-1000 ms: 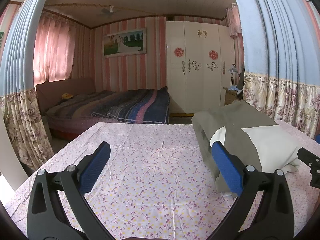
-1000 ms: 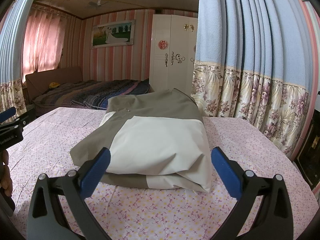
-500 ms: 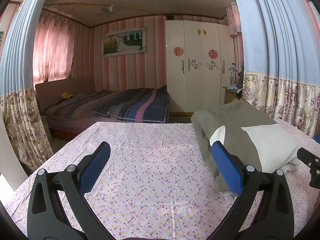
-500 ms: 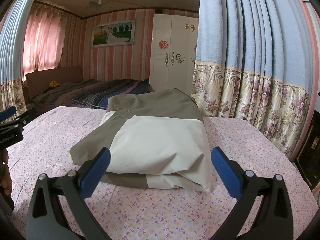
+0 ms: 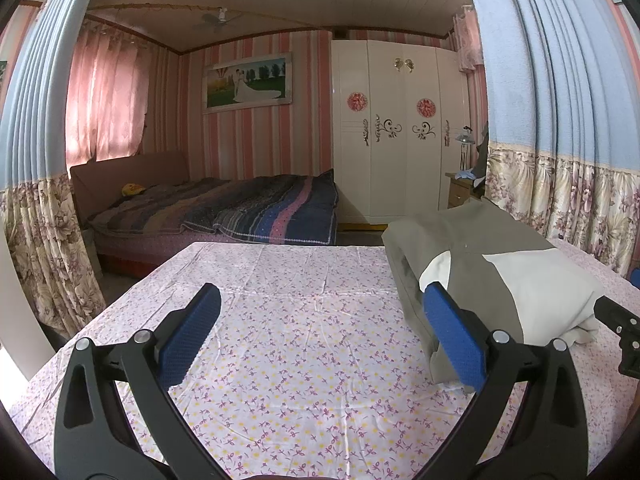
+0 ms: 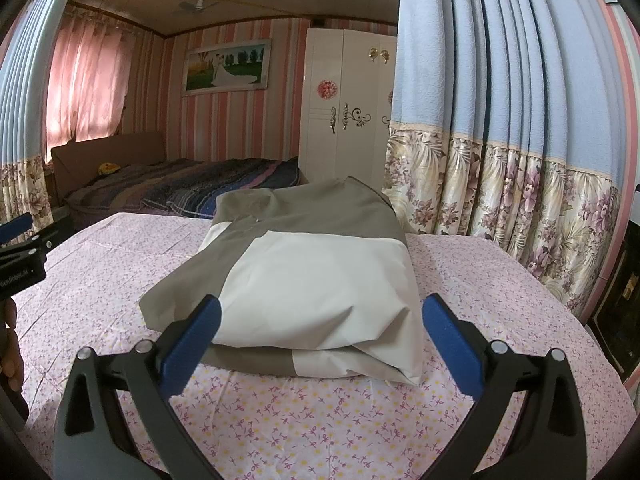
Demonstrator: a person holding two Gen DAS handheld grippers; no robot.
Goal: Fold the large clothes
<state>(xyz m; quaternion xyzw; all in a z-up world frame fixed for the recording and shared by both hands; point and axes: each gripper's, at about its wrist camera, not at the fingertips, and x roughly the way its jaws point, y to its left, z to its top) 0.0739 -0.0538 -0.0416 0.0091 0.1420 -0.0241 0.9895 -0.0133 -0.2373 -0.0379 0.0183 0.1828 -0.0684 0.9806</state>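
Note:
A folded olive and cream garment (image 6: 316,276) lies as a thick bundle on the pink floral table cover (image 6: 360,420). My right gripper (image 6: 320,344) is open, its blue pads on either side of the bundle's near edge, holding nothing. In the left wrist view the same garment (image 5: 492,272) lies to the right. My left gripper (image 5: 320,344) hangs open over bare cloth (image 5: 300,340), its right pad close to the bundle's left edge. The other gripper's black body shows at each view's edge.
Blue curtains with floral hems (image 6: 500,140) hang close on the right of the table. Beyond the far edge stand a bed with a striped blanket (image 5: 224,208) and a white wardrobe (image 5: 396,136). A hand (image 6: 10,344) holds the left tool at the left edge.

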